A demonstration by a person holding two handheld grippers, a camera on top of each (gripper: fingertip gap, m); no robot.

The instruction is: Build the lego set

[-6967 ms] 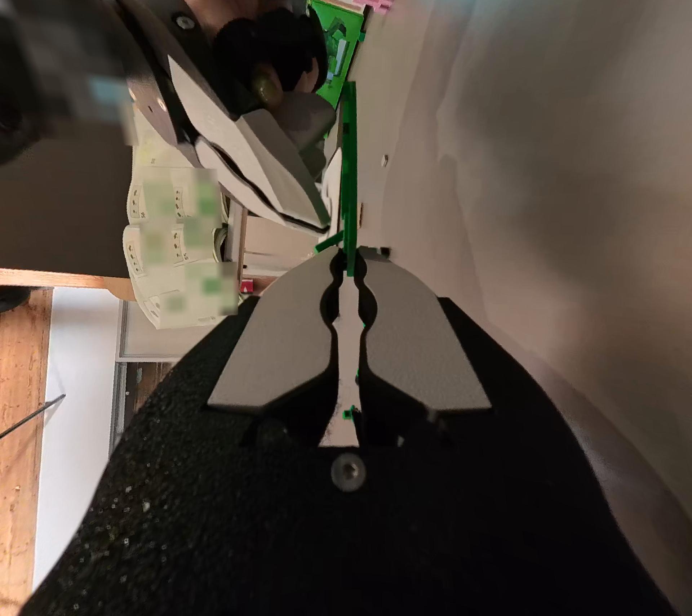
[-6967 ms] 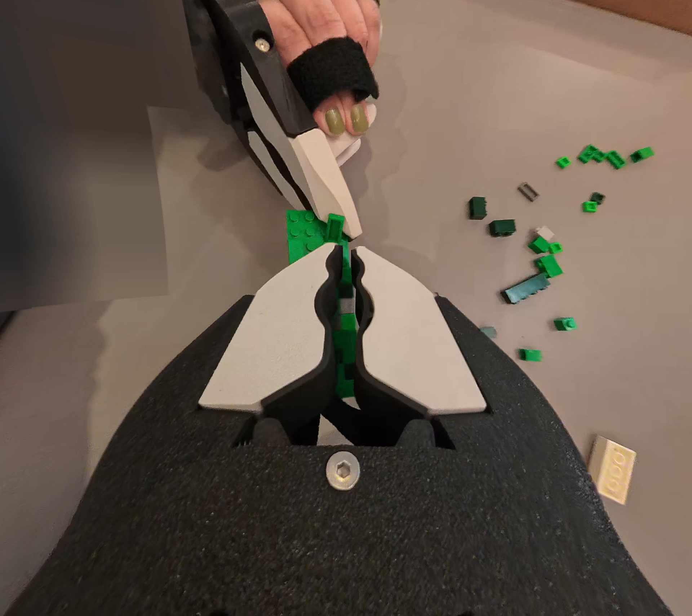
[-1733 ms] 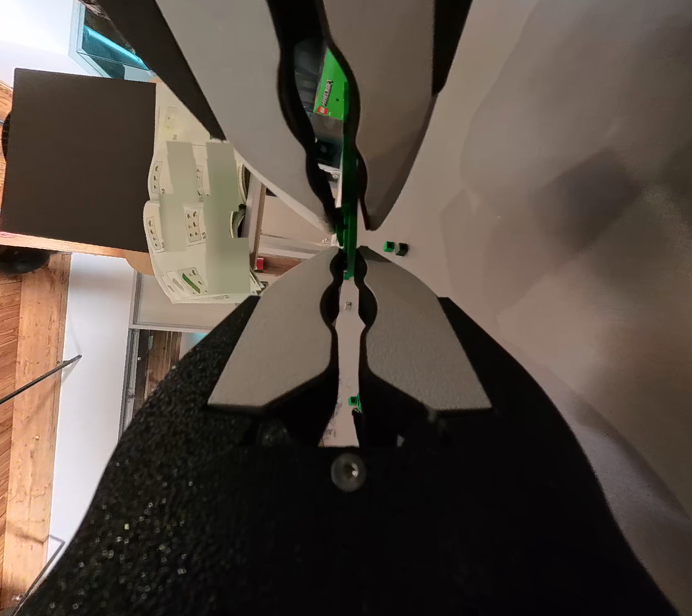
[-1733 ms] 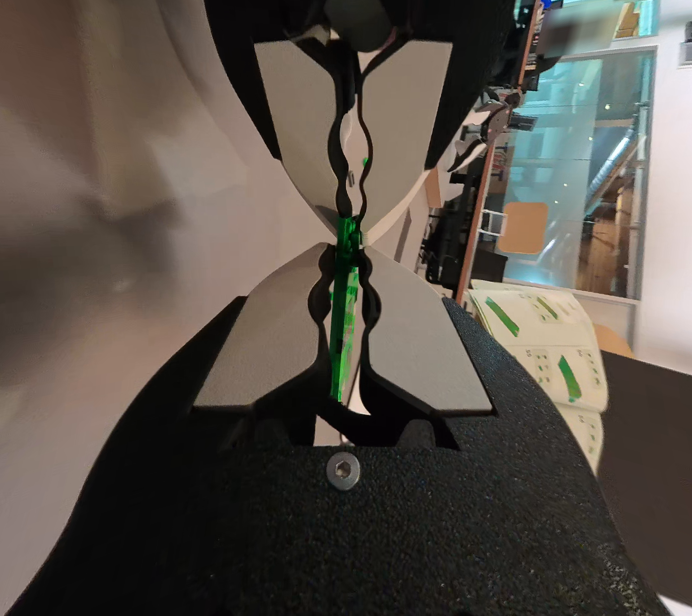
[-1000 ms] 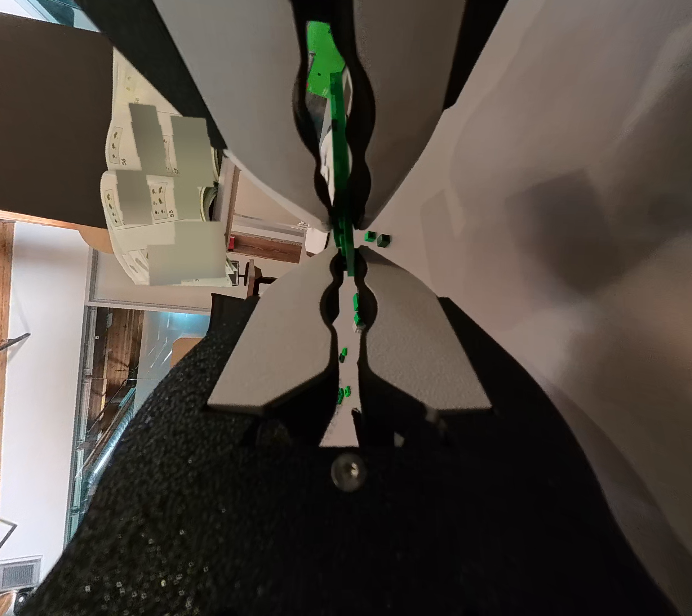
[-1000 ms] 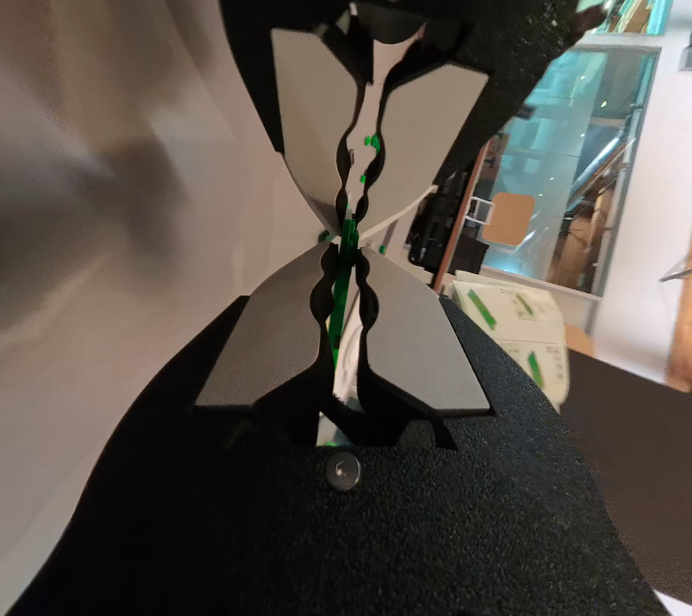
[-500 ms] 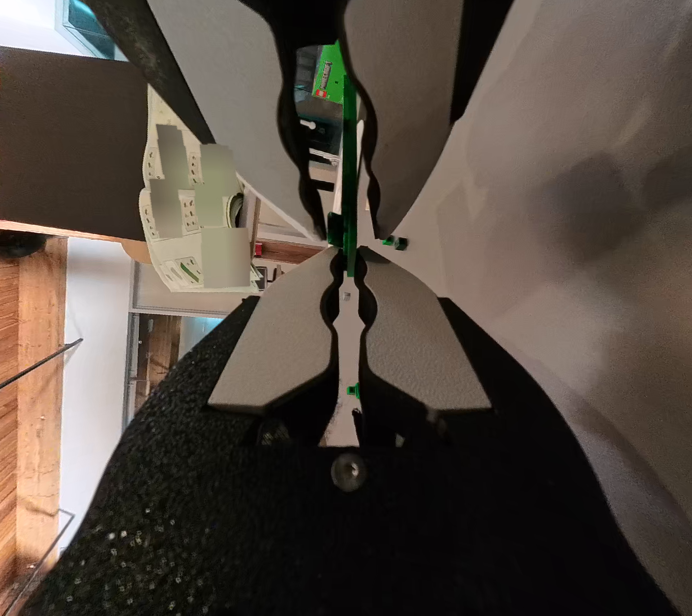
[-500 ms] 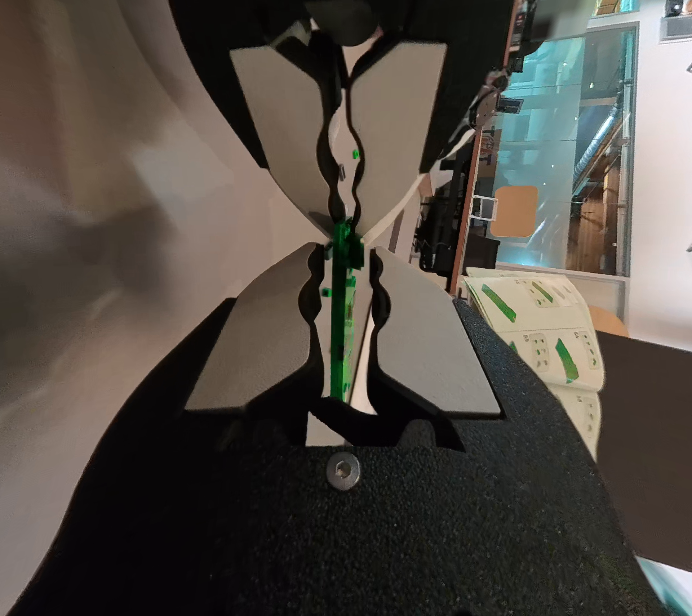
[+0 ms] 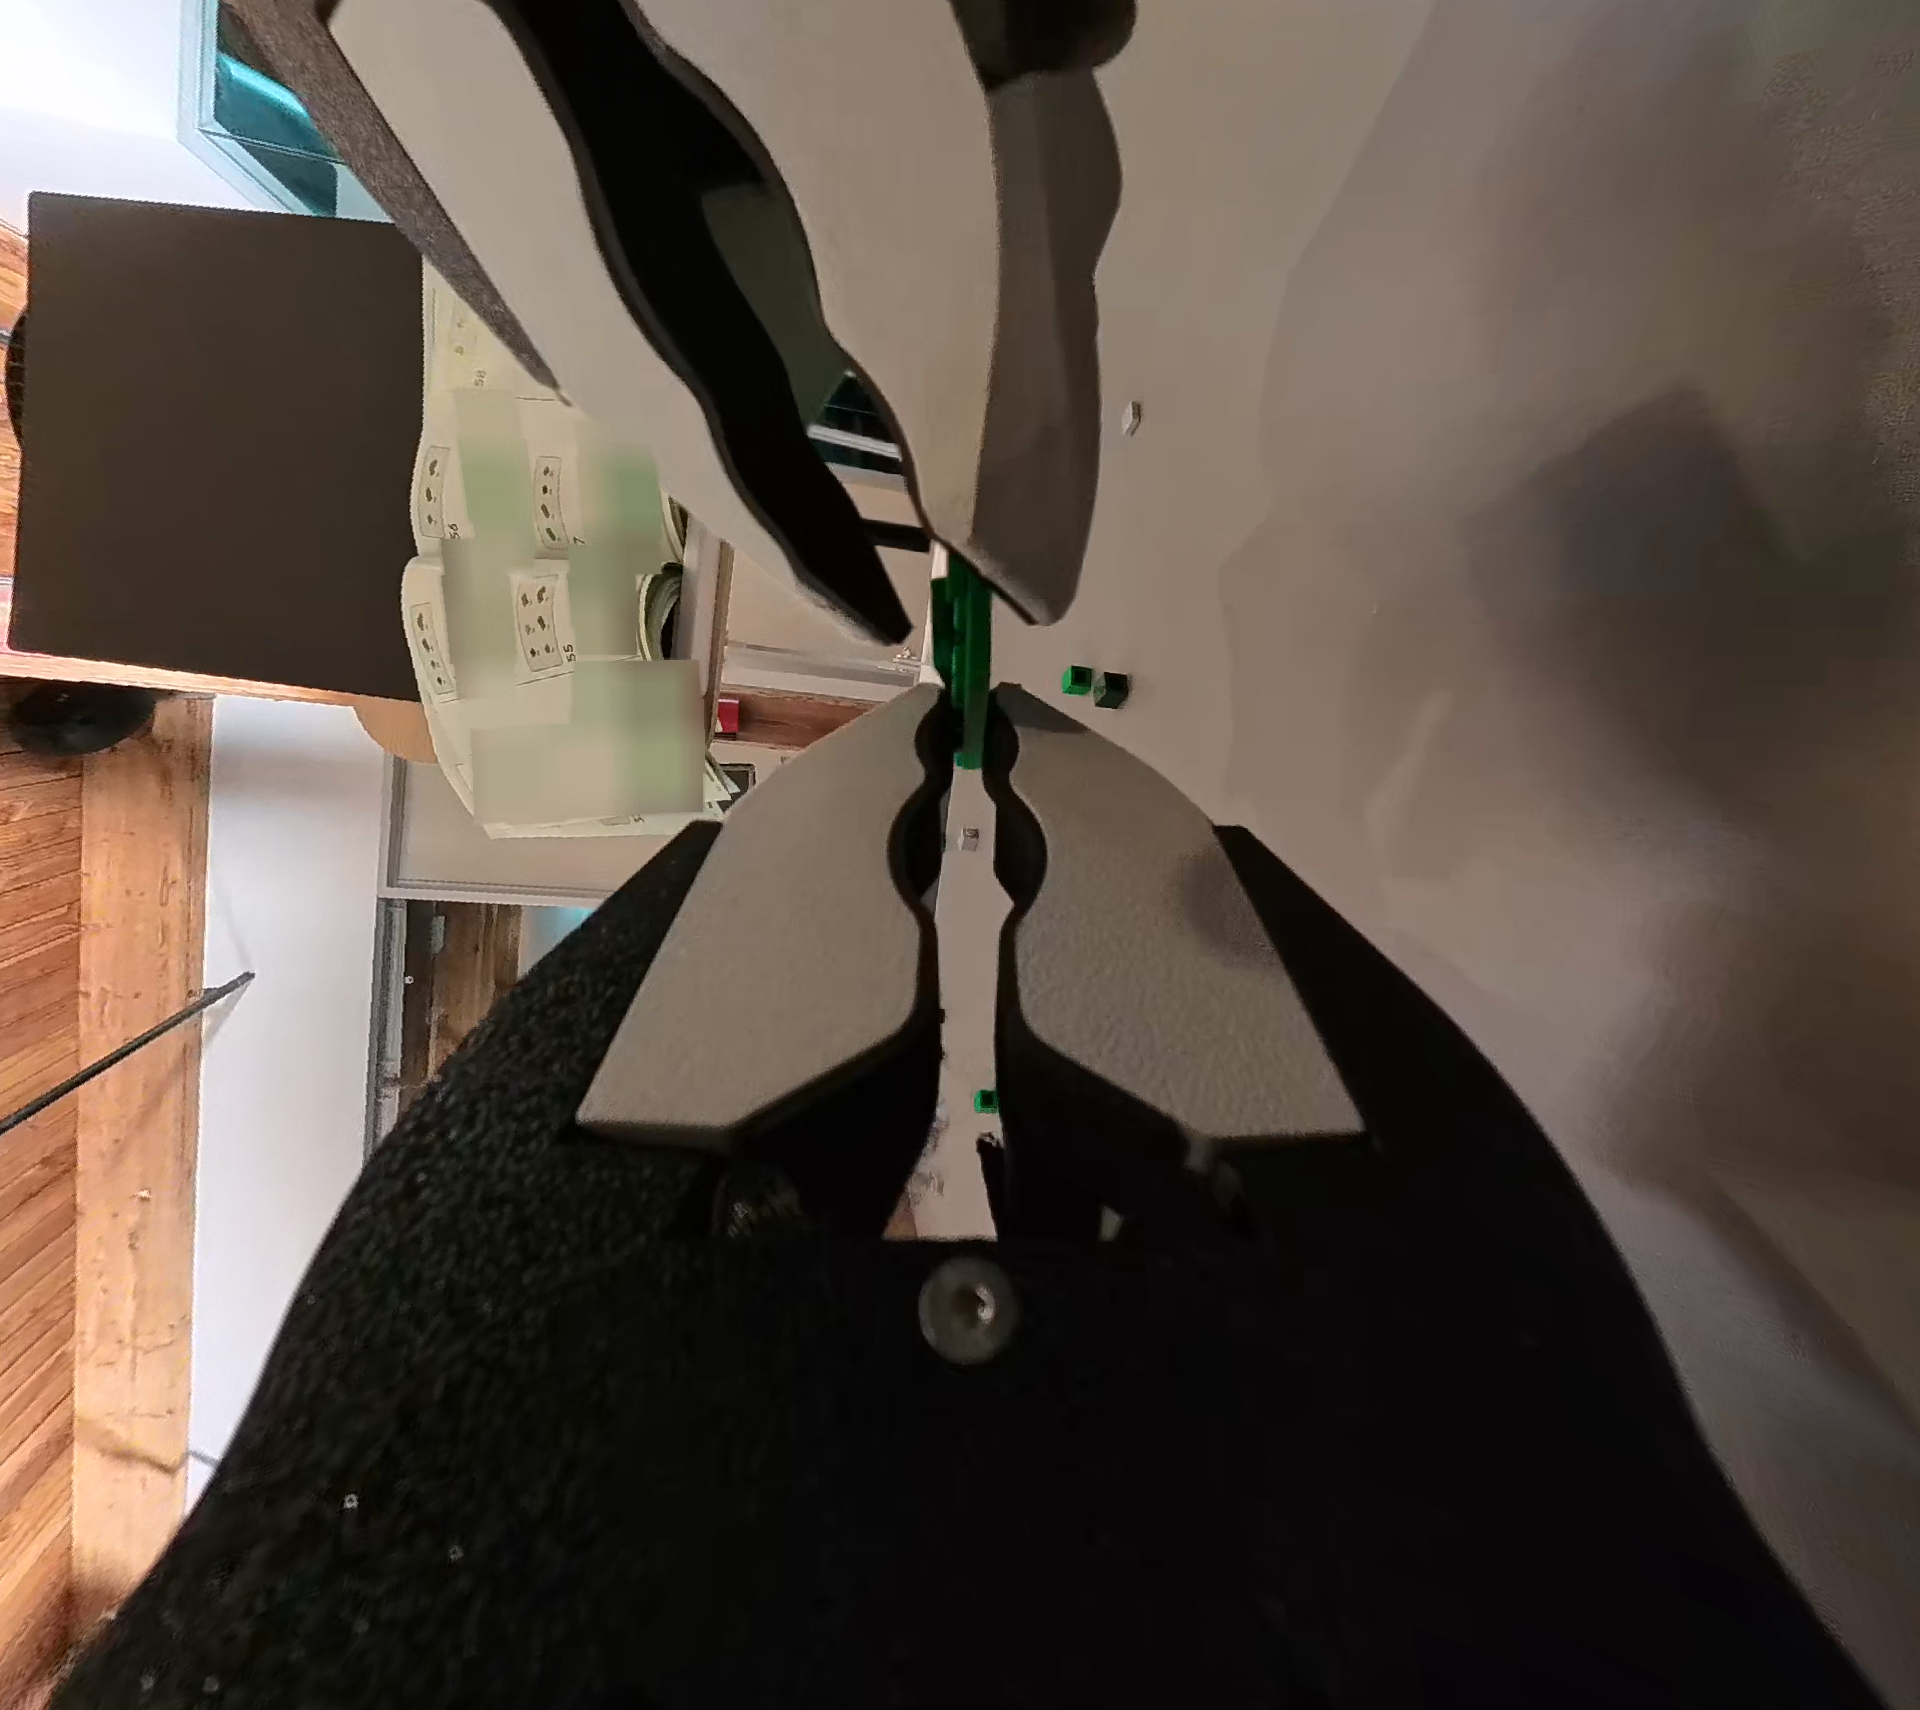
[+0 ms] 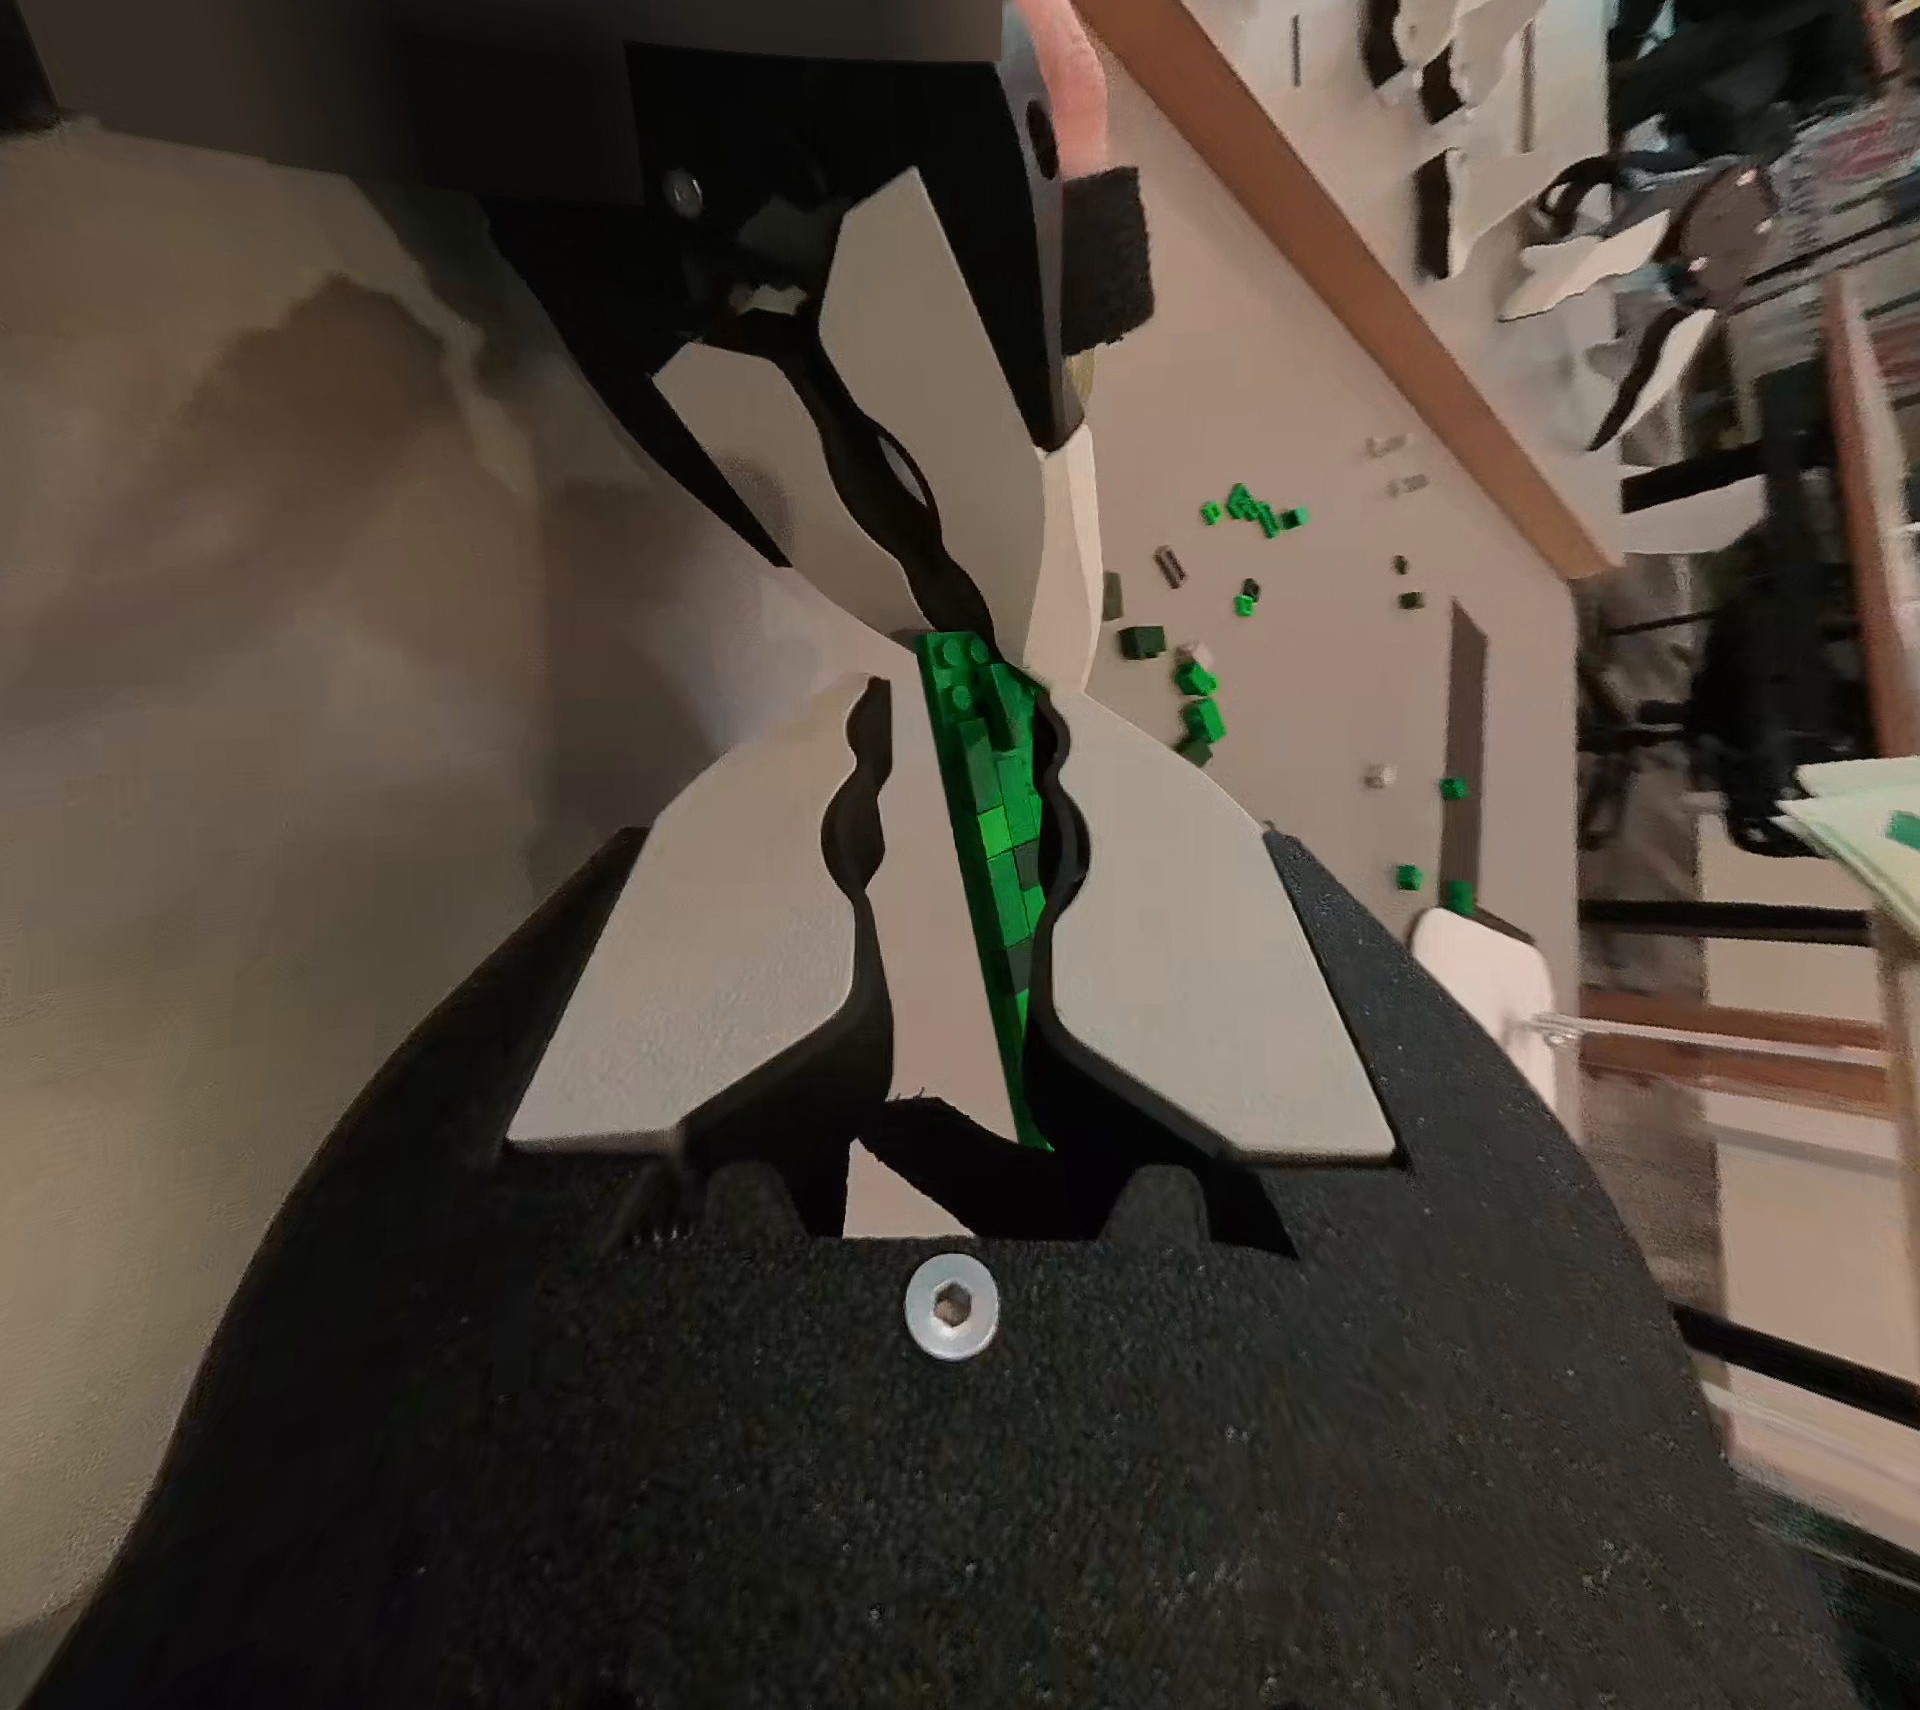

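Two grippers met at one green plate assembly [image 10: 987, 787]: left gripper [image 9: 971, 730] jaws clenched on its end, right gripper [image 10: 961, 694] jaws released around it. Many loose bricks [image 10: 1200, 704] remained on the bench [image 10: 1299, 673], leaving the build unfinished.

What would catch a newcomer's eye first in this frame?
The bright green lego strip at the centre, held edge-on between two grey tools that meet tip to tip: the right tool has it lying along its gap, the left tool pinches its end. Next, loose green bricks scattered on the white table, to the right of the tools.
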